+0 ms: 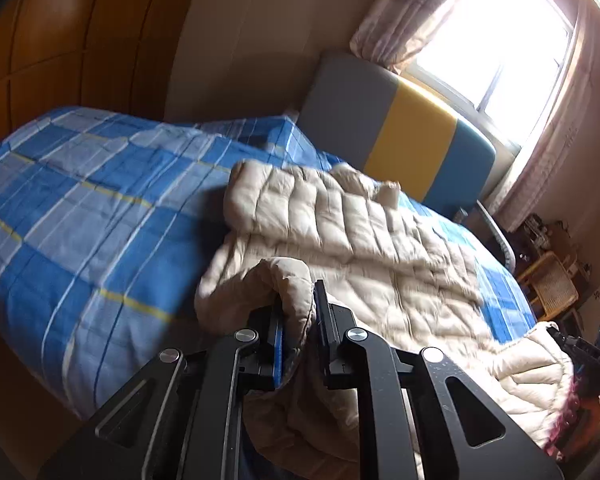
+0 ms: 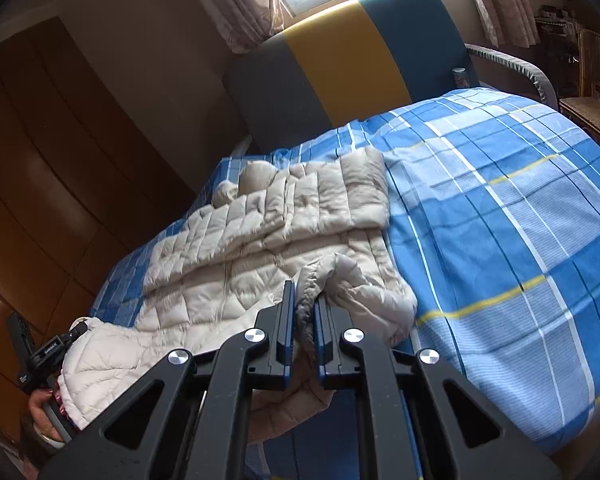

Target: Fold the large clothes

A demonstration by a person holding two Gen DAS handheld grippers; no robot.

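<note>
across the bed [image 2: 500, 208] with its blue plaid cover lies the beige quilted coat [image 2: 260, 232], long axis running from the near edge toward the headboard [image 2: 340, 56]. left tool [image 1: 298, 320] and right tool [image 2: 302, 316] each pinch a bunched hem corner.

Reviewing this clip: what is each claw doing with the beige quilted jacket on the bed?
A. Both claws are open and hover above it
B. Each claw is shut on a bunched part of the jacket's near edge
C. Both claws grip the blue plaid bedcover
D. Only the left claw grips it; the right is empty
B: the left claw and the right claw each pinch a fold of the beige quilted jacket between their pads.
</note>
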